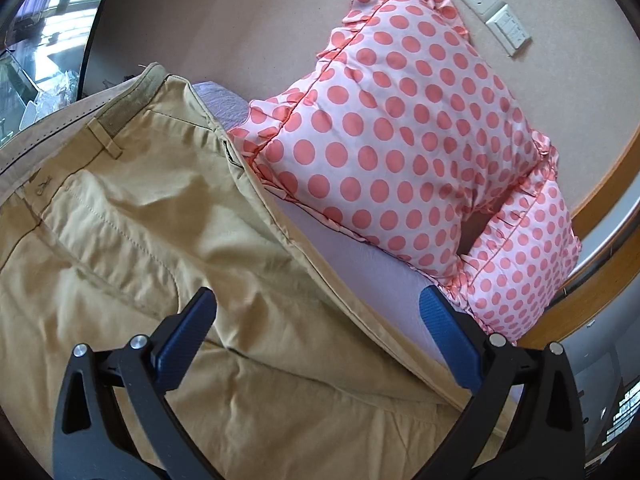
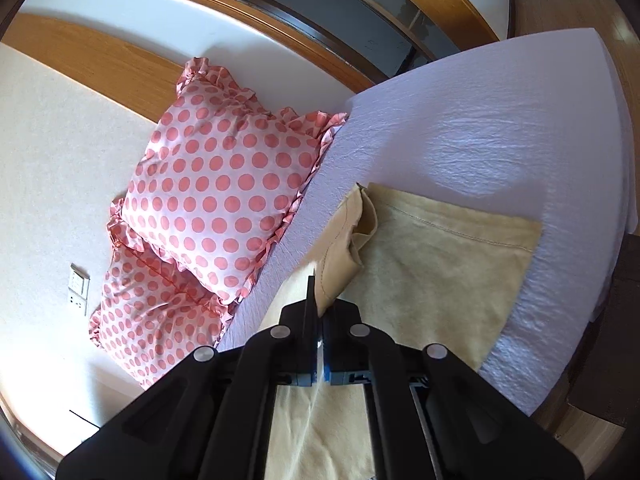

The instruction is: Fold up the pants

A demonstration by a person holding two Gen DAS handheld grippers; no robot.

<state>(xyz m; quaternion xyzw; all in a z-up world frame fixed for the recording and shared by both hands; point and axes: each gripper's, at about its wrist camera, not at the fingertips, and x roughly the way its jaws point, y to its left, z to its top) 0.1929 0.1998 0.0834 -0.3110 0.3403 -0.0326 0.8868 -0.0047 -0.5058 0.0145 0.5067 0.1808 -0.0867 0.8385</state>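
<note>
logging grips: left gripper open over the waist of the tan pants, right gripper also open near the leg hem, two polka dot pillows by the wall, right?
Not quite: the right wrist view shows the right gripper shut on the pants fabric. The rest holds.

Both tools: black plastic frames w/ silver round screws; left tool (image 1: 316,312) blue textured pads; right tool (image 2: 319,300) same.

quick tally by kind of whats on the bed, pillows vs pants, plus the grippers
polka-dot pillows: 2
tan pants: 1
hand-held grippers: 2, left hand-held gripper open, right hand-held gripper shut on the pants
total: 5
</note>
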